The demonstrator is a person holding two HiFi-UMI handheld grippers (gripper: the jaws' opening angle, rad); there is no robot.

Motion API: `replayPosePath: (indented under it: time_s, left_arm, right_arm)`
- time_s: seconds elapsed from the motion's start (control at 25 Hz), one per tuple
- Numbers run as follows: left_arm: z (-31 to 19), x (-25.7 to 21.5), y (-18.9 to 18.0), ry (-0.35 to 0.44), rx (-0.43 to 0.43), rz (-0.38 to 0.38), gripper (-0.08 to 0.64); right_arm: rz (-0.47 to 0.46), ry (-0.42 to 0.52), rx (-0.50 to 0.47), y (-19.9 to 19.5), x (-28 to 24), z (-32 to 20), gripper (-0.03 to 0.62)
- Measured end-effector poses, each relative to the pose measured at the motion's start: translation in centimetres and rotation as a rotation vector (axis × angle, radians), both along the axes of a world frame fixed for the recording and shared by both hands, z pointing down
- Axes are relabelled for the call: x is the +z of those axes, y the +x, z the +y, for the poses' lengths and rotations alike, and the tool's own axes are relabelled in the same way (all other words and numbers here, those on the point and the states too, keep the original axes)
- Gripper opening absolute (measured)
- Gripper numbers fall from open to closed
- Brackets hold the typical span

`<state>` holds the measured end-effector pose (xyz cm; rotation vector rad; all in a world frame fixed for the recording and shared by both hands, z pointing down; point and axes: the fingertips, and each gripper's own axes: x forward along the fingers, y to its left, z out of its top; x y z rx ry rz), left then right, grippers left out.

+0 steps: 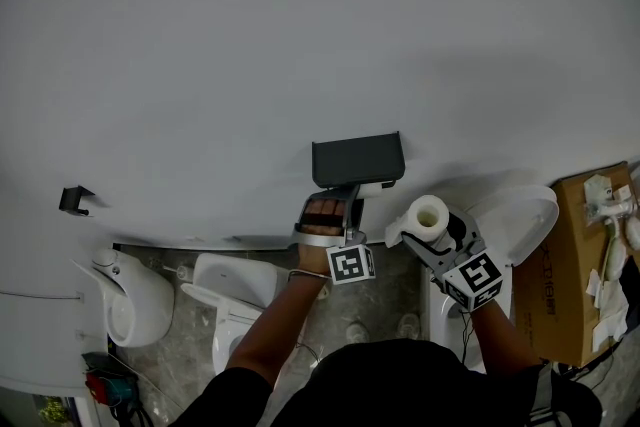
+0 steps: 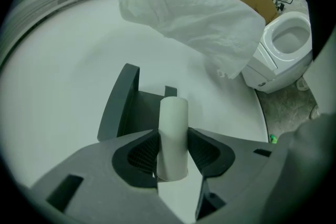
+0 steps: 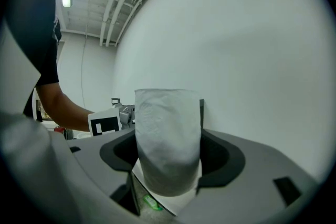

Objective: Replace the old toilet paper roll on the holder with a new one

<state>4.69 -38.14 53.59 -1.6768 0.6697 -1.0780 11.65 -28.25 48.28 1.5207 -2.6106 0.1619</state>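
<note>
Your left claw (image 2: 173, 150) pinches the empty core (image 2: 174, 115) at the wall holder (image 2: 124, 107). Your right claw (image 3: 169, 165) clamps the new roll (image 3: 168, 128) nearby. Squeeze too hard and the core could crumple and jam.

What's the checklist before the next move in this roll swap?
1. Left gripper jaws on the old core: ok, pads touch both sides.
2. Old core free of the holder: cannot tell.
3. Right gripper gripping the new roll: ok, jaws closed on it.
4. New roll clear of the holder: ok, it is held off to the right in the head view.
5. Holder fixed on the wall: ok.
</note>
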Motion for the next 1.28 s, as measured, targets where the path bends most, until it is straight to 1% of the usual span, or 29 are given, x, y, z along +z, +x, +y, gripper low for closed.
replayPosePath:
  time_s: [0.2, 0.4, 0.6, 0.68, 0.76, 0.88, 0.92, 1.04, 1.12, 1.2, 1.28]
  left_arm:
    - [0.5, 0.1, 1.3, 0.010, 0.010, 0.005, 0.172]
    - [0.5, 0.6, 2.7, 0.027, 0.006, -0.046, 0.172]
    - [1.3, 0.1, 5.9, 0.038, 0.049, 0.008, 0.172]
    - [1.8, -0.1, 7.2, 0.043, 0.071, 0.017, 0.172]
    - [2.3, -0.1, 8.4, 0.042, 0.093, 0.016, 0.172]
    - [3.0, 0.7, 9.9, 0.030, 0.124, -0.018, 0.172]
    - [3.2, 0.7, 10.3, 0.027, 0.133, -0.012, 0.172]
    - [3.8, -0.2, 11.7, 0.029, 0.155, 0.057, 0.172]
    - [4.4, -0.7, 12.5, 0.016, 0.163, 0.091, 0.172]
    - [4.9, -1.3, 12.7, 0.003, 0.166, 0.133, 0.172]
    - [5.3, -2.3, 12.7, 0.001, 0.169, 0.184, 0.172]
  right_arm:
    - [0.004, 0.004, 0.004, 0.8, 0.1, 0.1, 0.316]
    - [-0.004, 0.002, 0.045, 3.0, 0.1, 0.6, 0.316]
    - [-0.010, -0.009, 0.105, 5.9, 0.8, 1.3, 0.316]
    - [-0.011, -0.009, 0.125, 6.8, 0.8, 1.9, 0.316]
    - [-0.011, -0.007, 0.143, 7.7, 0.7, 2.4, 0.316]
    - [-0.011, -0.005, 0.174, 8.8, 0.6, 3.0, 0.316]
    - [-0.011, -0.006, 0.185, 9.1, 0.6, 3.2, 0.316]
    - [0.002, -0.010, 0.210, 10.0, 0.7, 4.1, 0.316]
    - [0.029, -0.015, 0.219, 10.9, 0.9, 4.9, 0.316]
    - [0.045, -0.022, 0.233, 11.8, 1.2, 5.5, 0.316]
    - [0.041, -0.023, 0.250, 12.4, 1.2, 5.8, 0.316]
